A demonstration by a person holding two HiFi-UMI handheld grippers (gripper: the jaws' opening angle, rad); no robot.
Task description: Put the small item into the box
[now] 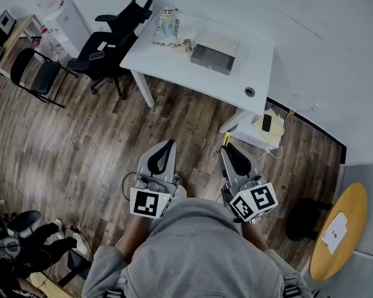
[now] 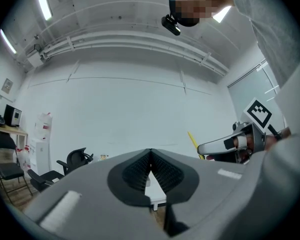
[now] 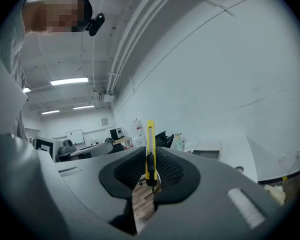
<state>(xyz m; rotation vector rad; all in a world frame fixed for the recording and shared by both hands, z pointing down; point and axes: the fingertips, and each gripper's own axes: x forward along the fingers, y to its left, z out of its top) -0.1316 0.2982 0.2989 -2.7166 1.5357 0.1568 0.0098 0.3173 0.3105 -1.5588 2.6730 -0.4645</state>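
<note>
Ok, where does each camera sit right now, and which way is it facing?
Head view: on the person's head, looking steeply down at the brown wooden floor, white rectangular table and grey rectangular box; shows the grey sweatshirt, left tongs and right tongs.
Left gripper view: on the left tongs, facing the white wall; its jaws are together, empty.
Right gripper view: on the right tongs, facing table and box; jaws shut on a yellow utility knife.
Shared: table and box appear in head and right gripper views.
</note>
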